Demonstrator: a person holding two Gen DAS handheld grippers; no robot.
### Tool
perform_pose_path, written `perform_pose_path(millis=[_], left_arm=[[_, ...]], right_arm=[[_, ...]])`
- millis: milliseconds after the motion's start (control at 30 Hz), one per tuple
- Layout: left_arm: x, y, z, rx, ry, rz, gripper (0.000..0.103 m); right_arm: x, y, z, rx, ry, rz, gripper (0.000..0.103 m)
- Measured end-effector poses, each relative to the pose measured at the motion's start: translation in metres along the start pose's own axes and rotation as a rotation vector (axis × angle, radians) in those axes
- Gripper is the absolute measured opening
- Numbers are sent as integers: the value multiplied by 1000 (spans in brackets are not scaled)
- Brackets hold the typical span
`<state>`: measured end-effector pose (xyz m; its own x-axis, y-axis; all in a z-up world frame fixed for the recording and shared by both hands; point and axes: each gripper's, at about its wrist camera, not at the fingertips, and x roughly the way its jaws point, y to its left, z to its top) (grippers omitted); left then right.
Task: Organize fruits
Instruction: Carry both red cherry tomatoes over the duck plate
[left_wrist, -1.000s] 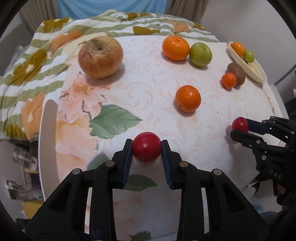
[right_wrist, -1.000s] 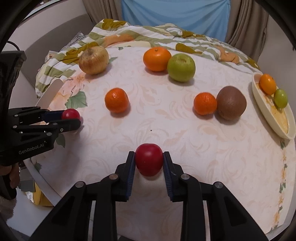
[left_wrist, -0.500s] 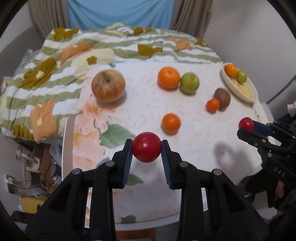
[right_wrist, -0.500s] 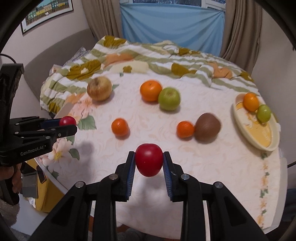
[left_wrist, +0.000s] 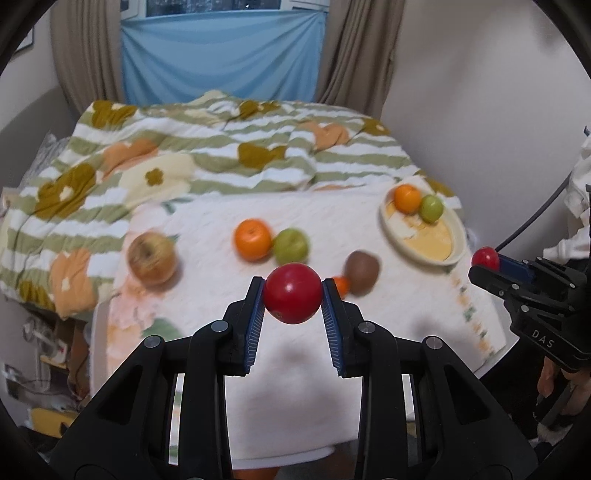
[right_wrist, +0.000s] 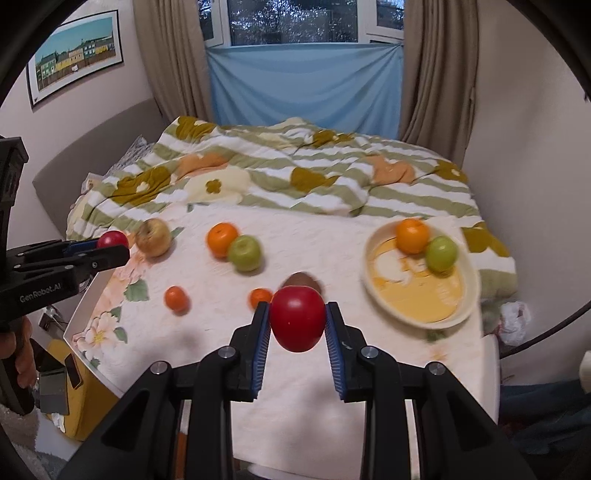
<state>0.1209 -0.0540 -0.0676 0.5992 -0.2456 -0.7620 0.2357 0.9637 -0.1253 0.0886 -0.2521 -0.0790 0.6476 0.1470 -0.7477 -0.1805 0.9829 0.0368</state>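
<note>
Kiwi (right_wrist: 301, 279) half-hidden behind the red fruit (right_wrist: 297, 318) — tabletop fruit blurred.

Table (right_wrist: 332, 406): loose fruit, plate (right_wrist: 384, 306).

Both grippers have risen off the table (left_wrist: 369, 354): the left gripper (left_wrist: 293, 300) and right gripper (right_wrist: 297, 319) now carry their red fruits (left_wrist: 293, 297) (right_wrist: 297, 318) high above the cloth, where a second ago each sat low by the surface. Table fruit looks smaller, farther; window (right_wrist: 291, 20) now in view.
</note>
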Motion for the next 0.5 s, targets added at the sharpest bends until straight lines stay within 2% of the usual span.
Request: perform_pose_path(millis=[267,500], left_arm=[[32,-76,31,-3,-16,-31,38],[82,-129,56,1,-3,-60,38]], right_arm=[[-3,-78,14,0,-14,-3,27],[18,-138,25,-3,-5,-12,27]])
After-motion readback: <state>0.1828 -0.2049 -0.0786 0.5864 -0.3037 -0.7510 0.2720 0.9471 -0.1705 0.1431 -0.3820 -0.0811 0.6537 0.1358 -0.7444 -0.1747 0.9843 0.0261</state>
